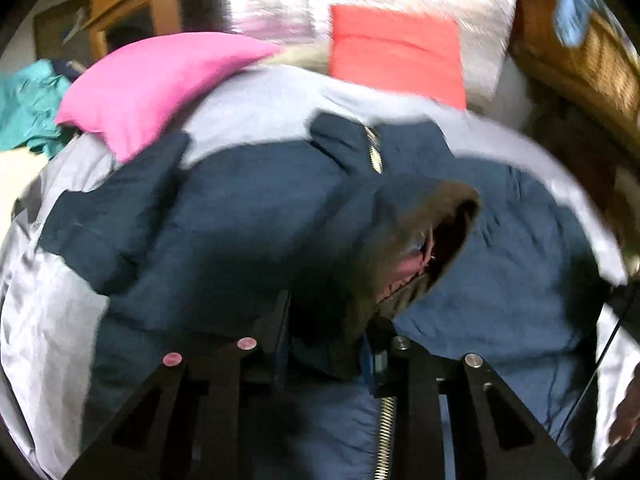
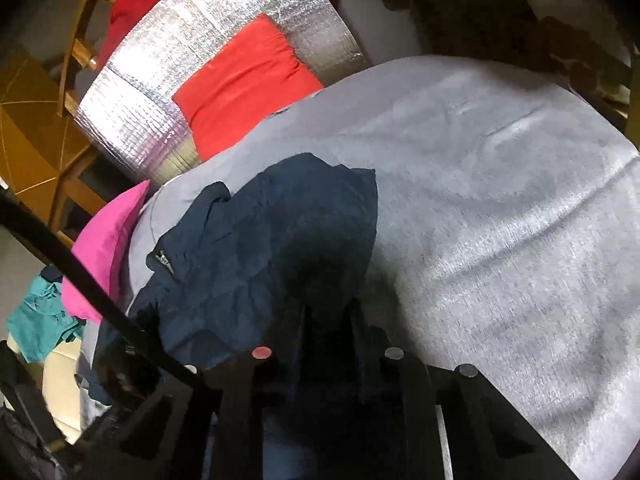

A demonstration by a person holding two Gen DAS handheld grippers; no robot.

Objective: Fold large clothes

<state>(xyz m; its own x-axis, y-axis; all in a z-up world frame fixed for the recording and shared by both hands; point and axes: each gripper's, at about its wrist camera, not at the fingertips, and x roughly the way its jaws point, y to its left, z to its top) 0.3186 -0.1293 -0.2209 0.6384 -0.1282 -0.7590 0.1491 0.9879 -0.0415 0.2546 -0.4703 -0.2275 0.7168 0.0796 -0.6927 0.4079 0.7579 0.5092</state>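
Observation:
A large navy padded jacket (image 1: 224, 216) lies spread on a grey bed sheet (image 1: 256, 96). Its hood, with a brown fur trim (image 1: 444, 216) and pink lining, is bunched up in front of my left gripper (image 1: 328, 320), whose fingers are closed on the hood's dark fabric. In the right wrist view a fold of the same navy jacket (image 2: 264, 248) is lifted above the grey sheet (image 2: 500, 200). My right gripper (image 2: 328, 320) is shut on that fold, fingers close together in shadow.
A pink pillow (image 1: 156, 84) and a red cushion (image 1: 396, 48) lie at the head of the bed against silver foil padding (image 2: 168, 80). Teal cloth (image 1: 28, 108) lies at the left. Wooden furniture (image 1: 152, 4) stands behind. A black cable (image 2: 100, 296) crosses the right wrist view.

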